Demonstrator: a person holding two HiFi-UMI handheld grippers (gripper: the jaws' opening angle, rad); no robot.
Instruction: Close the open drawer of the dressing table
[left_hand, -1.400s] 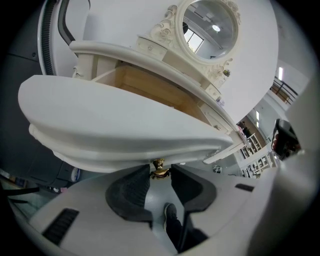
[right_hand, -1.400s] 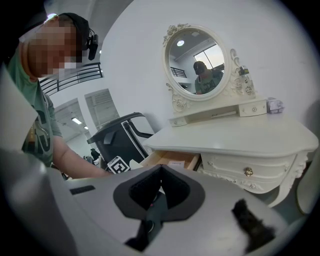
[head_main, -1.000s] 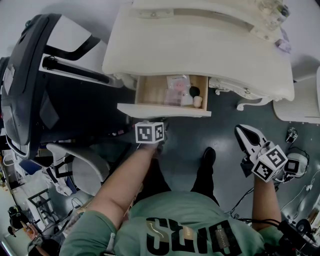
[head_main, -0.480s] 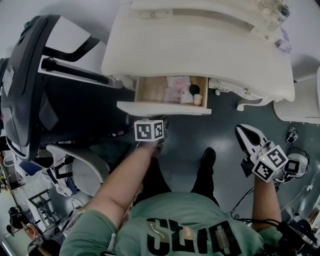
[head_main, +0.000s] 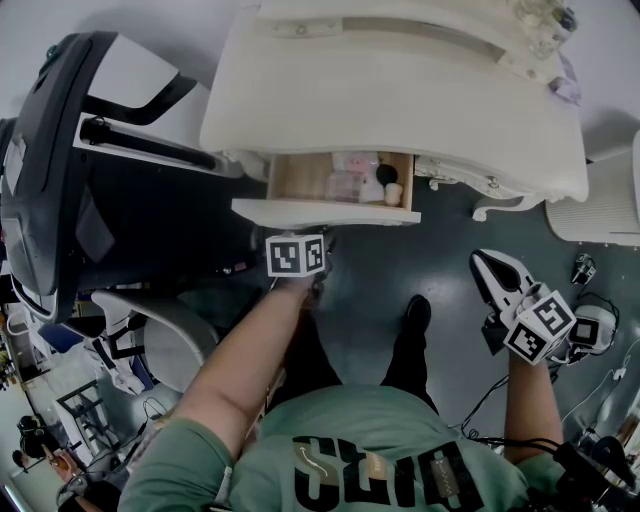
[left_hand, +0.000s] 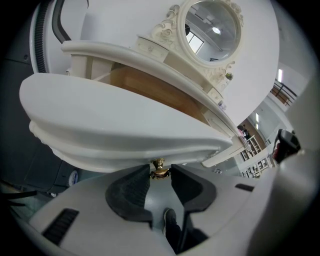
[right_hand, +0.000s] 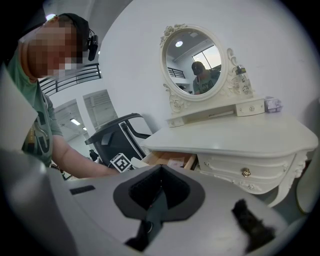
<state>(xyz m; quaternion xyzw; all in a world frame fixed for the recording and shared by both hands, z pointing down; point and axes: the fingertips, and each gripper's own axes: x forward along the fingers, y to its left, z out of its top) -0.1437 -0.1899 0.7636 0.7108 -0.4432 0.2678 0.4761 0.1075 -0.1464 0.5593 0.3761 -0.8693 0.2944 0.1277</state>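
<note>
Partly open, the drawer (head_main: 325, 212) juts from under the desk (head_main: 400, 100) while the left tongs (left_hand: 160, 175) clamp its brass knob (left_hand: 159, 167), seemingly to push it home; the right tongs (right_hand: 160, 180), pressed together and empty, hang aside.

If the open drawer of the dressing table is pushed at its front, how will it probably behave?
The drawer is rigid wood, so it should probably slide straight in without flexing. The left gripper holds its knob, seemingly mid-front, so skewing looks unlikely. The small items inside lie loose and may shift or topple.
</note>
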